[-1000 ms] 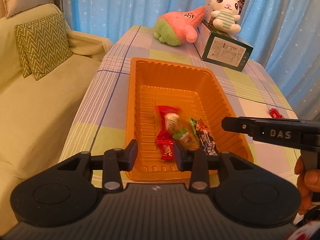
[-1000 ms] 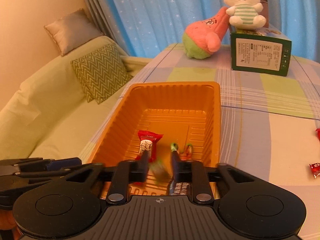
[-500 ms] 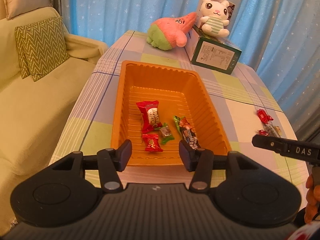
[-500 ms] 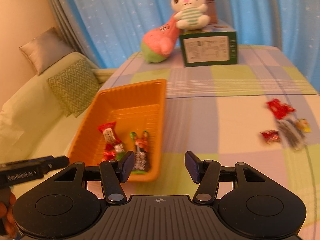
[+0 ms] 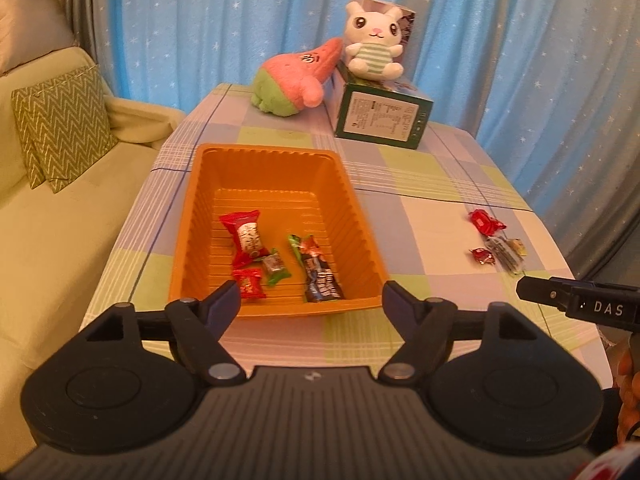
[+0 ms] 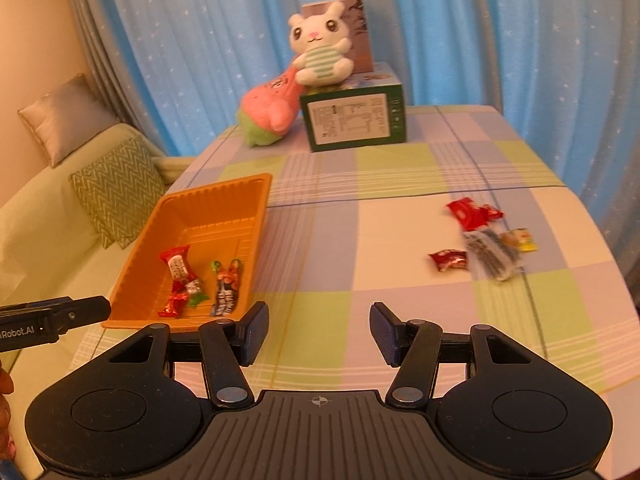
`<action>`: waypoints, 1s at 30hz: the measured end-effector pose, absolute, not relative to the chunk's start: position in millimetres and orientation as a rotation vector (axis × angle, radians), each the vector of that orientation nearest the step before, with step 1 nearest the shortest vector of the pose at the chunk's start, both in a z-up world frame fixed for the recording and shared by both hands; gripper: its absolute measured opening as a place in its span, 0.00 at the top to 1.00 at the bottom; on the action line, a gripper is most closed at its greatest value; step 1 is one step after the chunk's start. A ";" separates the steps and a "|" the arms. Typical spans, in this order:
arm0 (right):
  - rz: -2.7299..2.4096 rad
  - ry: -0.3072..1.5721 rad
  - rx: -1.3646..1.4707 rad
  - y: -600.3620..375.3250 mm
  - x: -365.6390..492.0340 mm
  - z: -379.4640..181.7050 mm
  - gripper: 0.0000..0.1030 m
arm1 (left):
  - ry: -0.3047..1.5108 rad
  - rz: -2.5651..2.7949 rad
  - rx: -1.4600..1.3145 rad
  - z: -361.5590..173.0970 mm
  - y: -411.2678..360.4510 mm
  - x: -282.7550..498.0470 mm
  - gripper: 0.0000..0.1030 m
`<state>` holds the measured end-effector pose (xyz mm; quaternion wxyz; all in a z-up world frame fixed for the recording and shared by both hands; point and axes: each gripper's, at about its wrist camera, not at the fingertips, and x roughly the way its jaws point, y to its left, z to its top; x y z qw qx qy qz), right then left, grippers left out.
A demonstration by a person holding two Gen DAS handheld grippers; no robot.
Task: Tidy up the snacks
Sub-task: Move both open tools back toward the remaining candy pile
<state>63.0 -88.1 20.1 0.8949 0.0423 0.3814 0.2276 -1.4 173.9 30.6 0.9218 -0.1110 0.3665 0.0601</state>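
L gripper (image 5: 311, 298) hangs over the near end of the orange tray (image 5: 362, 236), jaws spread wide w/ nothing btwn them; they've just been opening further. R gripper (image 6: 318, 330) sits above bare checked tablecloth (image 6: 360, 184), jaws apart and empty (its opening widened a little, then held).

In the tray: a red-white wrapped candy (image 5: 246, 236), small red candy (image 5: 250, 285), green-wrapped sweet (image 5: 276, 269) and a dark bar (image 5: 318, 272), all lying flat near the tray's near half.

Loose on the cloth, well apart from the tray on the R side: red packet (image 6: 472, 212), small red candy (image 6: 450, 259), grey-striped pack (image 6: 492, 256) (blurred) and a yellow sweet (image 6: 520, 239) touching it.

Far end: green box (image 6: 354, 118) w/ a bunny plush (image 6: 320, 54) on top, pink plush (image 6: 272, 110) leaning beside it.
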 end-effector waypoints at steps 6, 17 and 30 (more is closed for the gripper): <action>0.408 0.769 0.108 -119.3 58.1 25.3 0.31 | 0.751 0.079 -0.202 34.8 149.8 3.9 0.24; 0.269 0.734 0.127 -184.3 57.9 25.6 0.29 | 0.763 -0.018 -0.175 31.0 106.2 23.3 0.19; 0.188 0.738 0.163 -236.8 64.1 21.8 0.29 | 0.781 -0.131 -0.130 28.4 53.4 53.2 0.19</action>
